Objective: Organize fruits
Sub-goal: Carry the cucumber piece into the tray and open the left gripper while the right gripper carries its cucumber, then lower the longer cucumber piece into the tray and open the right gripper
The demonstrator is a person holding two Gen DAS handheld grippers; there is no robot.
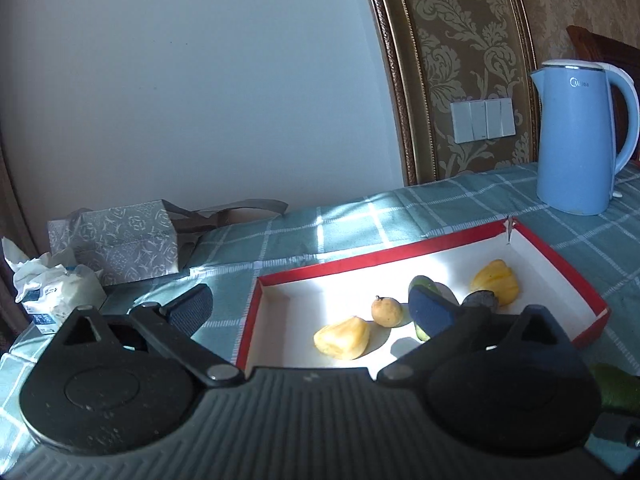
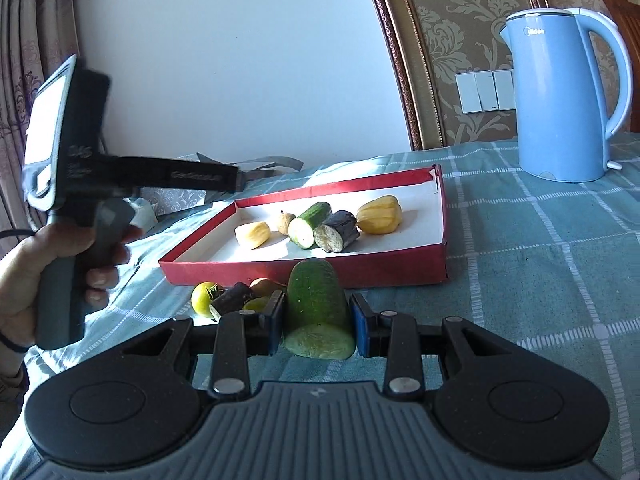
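Note:
A red box with a white floor [image 2: 400, 240] [image 1: 320, 292] lies on the checked tablecloth. In it lie two yellow jackfruit pieces [image 2: 378, 214] [image 2: 253, 234], a small brown round fruit [image 2: 285, 222], a cucumber piece [image 2: 310, 225] and a dark sugarcane piece [image 2: 337, 231]. My right gripper [image 2: 317, 320] is shut on a thick green cucumber chunk [image 2: 316, 304] in front of the box. My left gripper [image 1: 316, 304] is open and empty over the box's near left part; its body shows in the right wrist view [image 2: 80, 184].
A green tomato [image 2: 204, 300], a dark sugarcane piece [image 2: 234, 299] and other small fruits lie left of the chunk. A blue kettle [image 2: 560, 100] stands at the back right. A patterned grey bag [image 1: 120, 240] and a tissue pack [image 1: 52, 300] sit at the table's left edge.

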